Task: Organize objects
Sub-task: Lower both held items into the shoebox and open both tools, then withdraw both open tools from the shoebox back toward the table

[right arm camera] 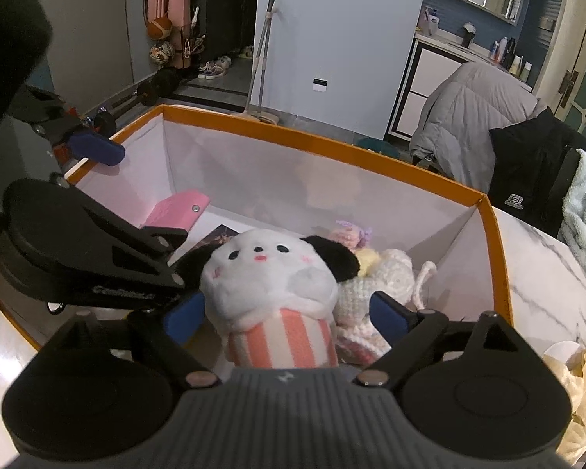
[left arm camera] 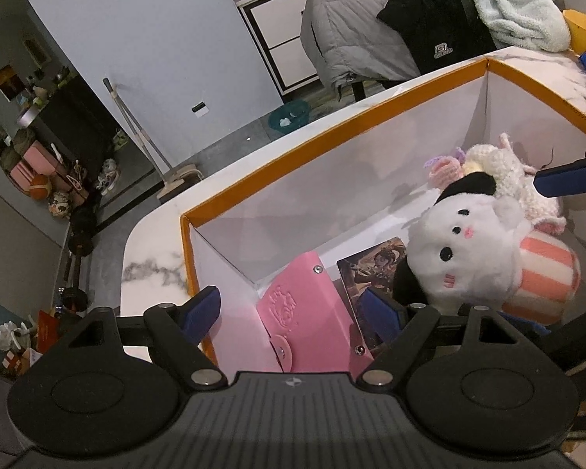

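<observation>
White marble-veined worktop [left arm camera: 152,269] carries an orange-rimmed box [left arm camera: 293,148] with white inner walls, straight ahead of both my tools. My left hand-held gripper [left arm camera: 293,308] hangs open over the box's near corner, nothing between its blue pads; a pink snap pouch [left arm camera: 304,312] leans just past it, a picture card [left arm camera: 375,265] beside that. My right hand-held gripper [right arm camera: 287,314] is open too; the white plush dog in a striped cup [right arm camera: 277,293] sits in the box between its pads, no squeeze visible. A crocheted toy [right arm camera: 383,277] lies right of the plush. Beyond the box: grey floor, a mop against the pale wall [right arm camera: 259,62], a chair draped with jackets [right arm camera: 472,117], balls and shoes by a dark cabinet.
</observation>
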Available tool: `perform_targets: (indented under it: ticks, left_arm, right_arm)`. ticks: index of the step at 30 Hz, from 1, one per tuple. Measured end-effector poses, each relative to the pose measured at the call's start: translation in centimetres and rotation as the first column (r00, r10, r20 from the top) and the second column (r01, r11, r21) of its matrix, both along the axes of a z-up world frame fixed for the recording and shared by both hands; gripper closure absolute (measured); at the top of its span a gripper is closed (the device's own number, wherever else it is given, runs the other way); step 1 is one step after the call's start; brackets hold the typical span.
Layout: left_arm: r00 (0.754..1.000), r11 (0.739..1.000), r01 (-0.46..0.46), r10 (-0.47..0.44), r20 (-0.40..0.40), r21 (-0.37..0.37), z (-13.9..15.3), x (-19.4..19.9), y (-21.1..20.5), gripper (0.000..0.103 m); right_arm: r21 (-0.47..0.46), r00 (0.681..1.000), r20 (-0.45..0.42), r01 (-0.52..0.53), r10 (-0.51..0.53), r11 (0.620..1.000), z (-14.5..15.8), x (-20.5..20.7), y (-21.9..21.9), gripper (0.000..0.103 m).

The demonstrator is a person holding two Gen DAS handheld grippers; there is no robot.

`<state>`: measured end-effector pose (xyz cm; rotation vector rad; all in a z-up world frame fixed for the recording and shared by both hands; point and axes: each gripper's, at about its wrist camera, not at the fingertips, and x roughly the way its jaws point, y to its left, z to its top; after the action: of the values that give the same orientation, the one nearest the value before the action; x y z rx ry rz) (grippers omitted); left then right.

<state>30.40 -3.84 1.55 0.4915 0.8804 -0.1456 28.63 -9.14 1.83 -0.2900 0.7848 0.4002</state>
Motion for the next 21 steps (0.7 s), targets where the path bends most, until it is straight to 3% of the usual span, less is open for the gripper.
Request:
perform_targets:
  ticks: [13, 21]
  left_arm:
    - [0.998, 0.999, -0.036, 0.037, 0.053, -0.026, 2.6, -1.5, 1.4, 0.008]
    - [0.991, 0.989, -0.053, 0.07, 0.112, -0.141, 5.3, -3.9, 3.3, 0.008]
  right_arm:
    - [0.047, 0.999, 0.041, 0.008, -0.01, 0.999, 2.5, -1.8, -1.6, 0.011]
    - [0.095, 0.997, 0.081, 0.008, -0.016, 0.995, 5.0, -4.3, -3.2, 0.01]
